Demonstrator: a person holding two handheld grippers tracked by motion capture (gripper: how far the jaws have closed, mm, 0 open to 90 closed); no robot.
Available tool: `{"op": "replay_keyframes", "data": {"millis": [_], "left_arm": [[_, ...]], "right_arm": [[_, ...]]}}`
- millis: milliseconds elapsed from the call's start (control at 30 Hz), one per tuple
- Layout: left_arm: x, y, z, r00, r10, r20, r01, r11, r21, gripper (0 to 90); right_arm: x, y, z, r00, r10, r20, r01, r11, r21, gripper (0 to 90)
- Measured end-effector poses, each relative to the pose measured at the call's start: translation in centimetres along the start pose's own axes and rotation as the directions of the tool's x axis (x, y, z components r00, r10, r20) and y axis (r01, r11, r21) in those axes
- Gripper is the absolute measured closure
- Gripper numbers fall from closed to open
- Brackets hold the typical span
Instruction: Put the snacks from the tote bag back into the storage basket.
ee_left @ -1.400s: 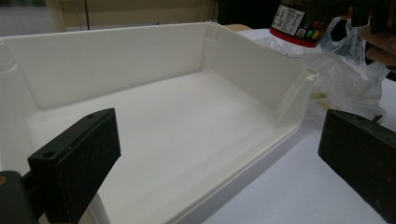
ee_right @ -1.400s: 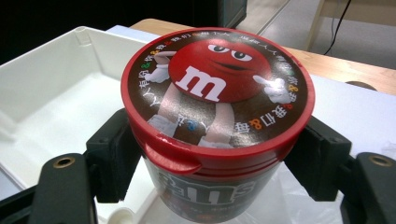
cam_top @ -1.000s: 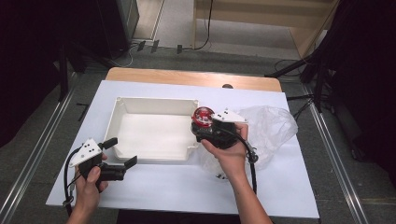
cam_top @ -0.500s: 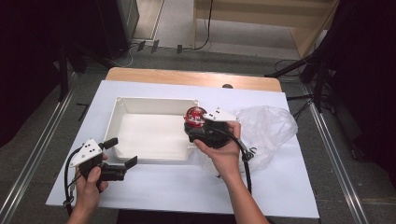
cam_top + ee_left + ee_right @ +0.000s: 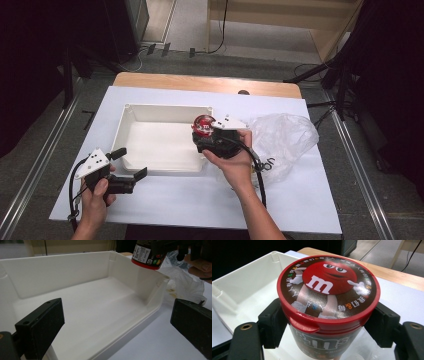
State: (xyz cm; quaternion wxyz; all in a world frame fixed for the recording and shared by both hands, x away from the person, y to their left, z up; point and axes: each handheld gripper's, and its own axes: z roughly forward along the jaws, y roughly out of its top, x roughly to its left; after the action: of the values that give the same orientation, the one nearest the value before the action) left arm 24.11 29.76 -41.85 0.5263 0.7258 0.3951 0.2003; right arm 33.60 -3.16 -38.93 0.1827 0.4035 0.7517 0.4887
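My right gripper (image 5: 204, 131) is shut on a candy tub (image 5: 328, 302), a brown cup with a red lid (image 5: 202, 123) that shows a red cartoon character. The tub hangs upright over the right rim of the white tray (image 5: 131, 116). In the left gripper view the tub's bottom (image 5: 146, 253) hovers above the tray's far corner (image 5: 163, 277). My left gripper (image 5: 131, 164) stands open at the tray's near left corner with nothing between its jaws.
A crumpled clear plastic bag (image 5: 282, 140) lies on the white tabletop (image 5: 310, 200) right of the tray. The inside of the tray (image 5: 95, 305) is bare. A wooden strip (image 5: 207, 84) runs along the table's far edge.
My right hand has carried the tub a little to the left, from beside the bag to over the tray's right rim. The left gripper has stayed put.
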Motion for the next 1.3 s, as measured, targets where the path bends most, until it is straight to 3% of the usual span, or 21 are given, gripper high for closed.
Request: {"op": "replay_keyframes", "data": {"millis": [1133,1300], "left_arm": [[0.1,0.0,0.0,1.0000,0.000,-0.001,0.000,1.0000,0.000,0.0],[0.1,0.0,0.0,1.0000,0.001,-0.002,-0.001,1.0000,0.000,0.0]], "right_arm": [[0.5,-1.9,1.5,0.9989,-0.034,-0.031,0.036,0.9973,0.064,26.3],[0.7,-2.2,1.6,0.9978,-0.058,-0.030,0.061,0.9952,0.078,26.3]]}}
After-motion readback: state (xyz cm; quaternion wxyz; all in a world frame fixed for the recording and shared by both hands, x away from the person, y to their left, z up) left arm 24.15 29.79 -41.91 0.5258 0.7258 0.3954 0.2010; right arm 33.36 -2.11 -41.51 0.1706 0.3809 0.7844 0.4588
